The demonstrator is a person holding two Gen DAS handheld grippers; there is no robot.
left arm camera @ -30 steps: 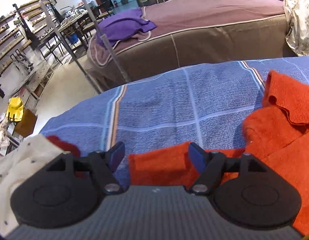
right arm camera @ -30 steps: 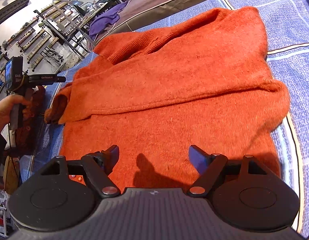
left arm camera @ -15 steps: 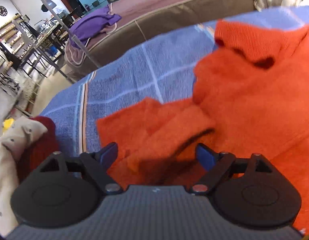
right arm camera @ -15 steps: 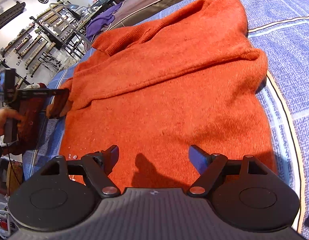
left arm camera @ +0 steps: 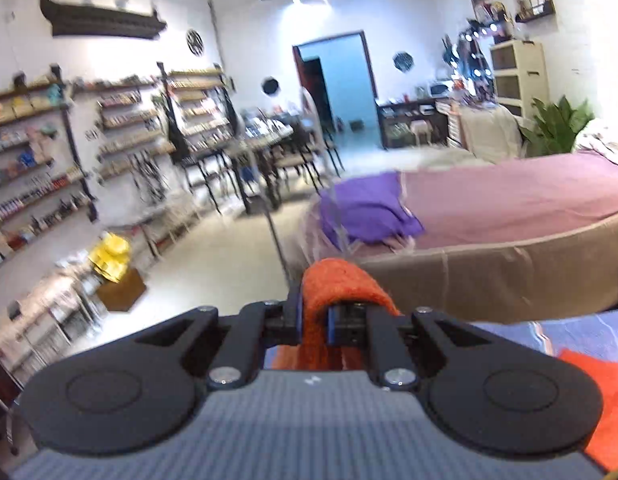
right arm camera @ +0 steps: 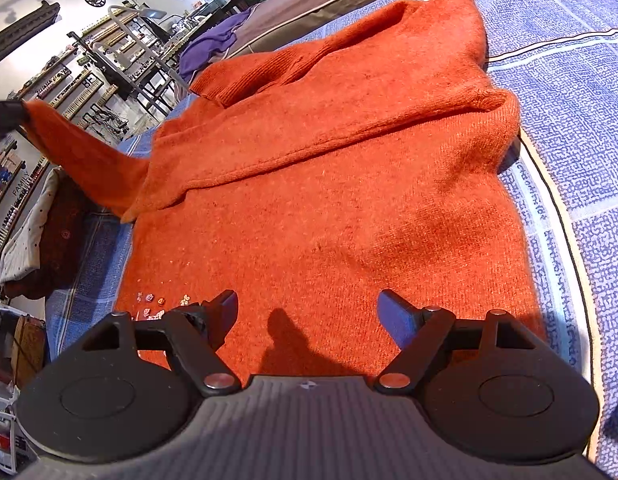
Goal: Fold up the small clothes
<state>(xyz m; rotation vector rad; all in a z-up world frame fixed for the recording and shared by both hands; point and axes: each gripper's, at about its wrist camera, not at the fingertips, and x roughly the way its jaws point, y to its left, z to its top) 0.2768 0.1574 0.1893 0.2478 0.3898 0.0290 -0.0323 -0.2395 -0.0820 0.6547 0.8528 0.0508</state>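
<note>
The left tongs (left arm camera: 313, 316) pinch the sweater's (right arm camera: 329, 184) sleeve (right arm camera: 89, 160) up high, while the right tongs (right arm camera: 307, 312) hang apart over it.

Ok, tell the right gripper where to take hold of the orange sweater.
Grip the near hem of the orange sweater, coming in low from the near side. The open right gripper hangs just above that flat edge; the left gripper holds the sleeve.
</note>
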